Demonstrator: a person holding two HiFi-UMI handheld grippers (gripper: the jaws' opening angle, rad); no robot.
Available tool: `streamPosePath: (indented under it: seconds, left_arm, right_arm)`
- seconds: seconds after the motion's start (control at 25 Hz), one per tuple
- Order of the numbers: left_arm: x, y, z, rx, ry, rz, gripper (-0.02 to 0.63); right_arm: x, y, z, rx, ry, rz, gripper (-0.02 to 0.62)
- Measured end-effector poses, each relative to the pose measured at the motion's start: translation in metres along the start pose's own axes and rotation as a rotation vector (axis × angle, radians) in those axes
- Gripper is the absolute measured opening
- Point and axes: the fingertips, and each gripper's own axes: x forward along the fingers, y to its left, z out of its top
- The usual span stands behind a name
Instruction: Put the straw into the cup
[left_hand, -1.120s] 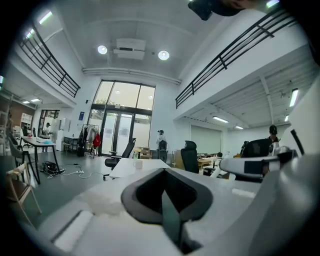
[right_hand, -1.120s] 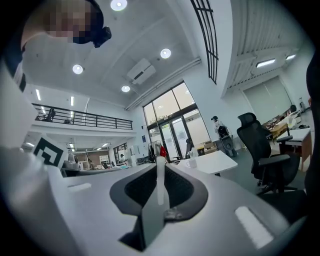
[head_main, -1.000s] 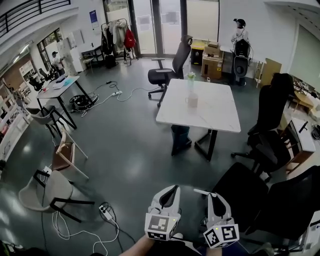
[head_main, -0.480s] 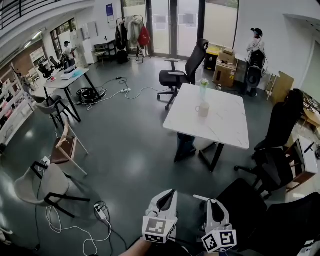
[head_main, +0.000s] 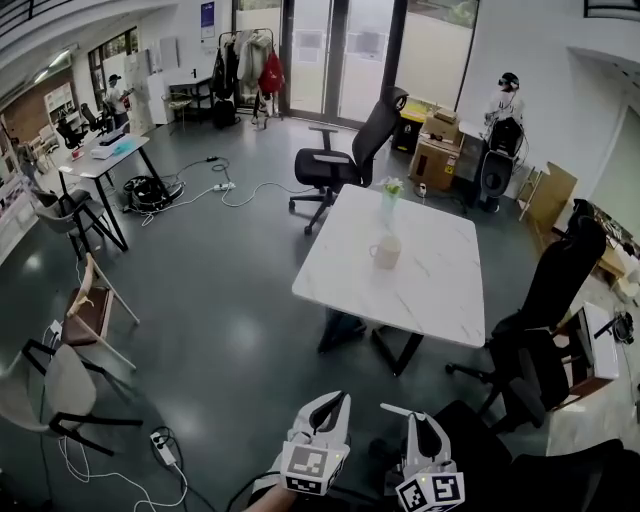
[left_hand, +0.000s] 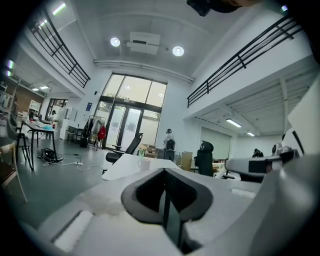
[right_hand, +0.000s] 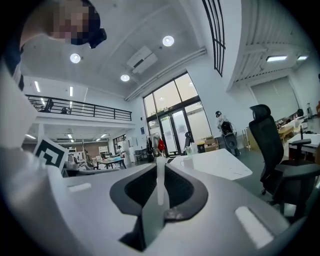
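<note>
A pale cup (head_main: 385, 251) stands near the middle of a white marble-topped table (head_main: 420, 290), far ahead of both grippers. A thin white straw (right_hand: 160, 182) stands upright between the jaws of my right gripper (head_main: 413, 416), which is shut on it; its end pokes out to the left in the head view. My left gripper (head_main: 339, 399) is beside it at the bottom of that view, shut with nothing in it. The cup (left_hand: 144, 163) shows small in the left gripper view, and as the same cup (right_hand: 188, 162) in the right gripper view.
A small vase with a flower (head_main: 390, 196) stands behind the cup. Black office chairs (head_main: 345, 150) ring the table, with more chairs (head_main: 545, 300) to the right. Cables and a power strip (head_main: 160, 448) lie on the grey floor at left. A person (head_main: 503, 100) stands far back.
The table and cup have drawn nearer and larger in the head view. Both grippers have been carried toward them, side by side, with their jaws unchanged.
</note>
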Motion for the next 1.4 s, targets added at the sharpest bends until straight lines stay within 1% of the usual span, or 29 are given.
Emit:
streamPosePath:
  seconds: [0.2, 0.36, 0.44, 0.52, 0.64, 0.8, 1.04, 1.12, 1.24, 1.4]
  left_arm:
    - [0.078, 0.065, -0.005, 0.016, 0.044, 0.053, 0.002]
    - [0.158, 0.109, 0.015, 0.041, 0.083, 0.060, 0.002]
    - [0.205, 0.127, 0.035, 0.054, 0.087, 0.050, 0.002]
    - [0.249, 0.139, 0.053, 0.073, 0.092, 0.023, 0.002]
    - [0.301, 0.150, 0.075, 0.090, 0.094, -0.022, 0.002]
    - [0.349, 0.156, 0.087, 0.098, 0.103, -0.054, 0.002]
    - [0.386, 0.149, 0.095, 0.115, 0.123, -0.093, 0.002]
    - [0.396, 0.149, 0.095, 0.118, 0.130, -0.085, 0.002]
    - [0.408, 0.152, 0.090, 0.114, 0.152, -0.065, 0.002]
    - [0.426, 0.149, 0.083, 0.101, 0.176, -0.057, 0.002]
  right_arm:
    - [0.103, -0.021, -0.012, 0.036, 0.034, 0.027, 0.048]
    - [0.195, -0.040, 0.002, 0.054, 0.059, 0.046, 0.048]
    - [0.244, -0.054, 0.020, 0.045, 0.061, 0.046, 0.048]
    - [0.288, -0.069, 0.039, 0.039, 0.057, 0.029, 0.048]
    - [0.335, -0.089, 0.062, 0.032, 0.044, -0.001, 0.048]
    - [0.370, -0.115, 0.079, 0.026, 0.029, -0.041, 0.048]
    - [0.383, -0.154, 0.090, 0.050, 0.022, -0.119, 0.048]
    - [0.390, -0.162, 0.092, 0.049, 0.027, -0.116, 0.048]
    - [0.405, -0.169, 0.090, 0.049, 0.047, -0.093, 0.048]
    - [0.426, -0.180, 0.086, 0.038, 0.079, -0.063, 0.048]
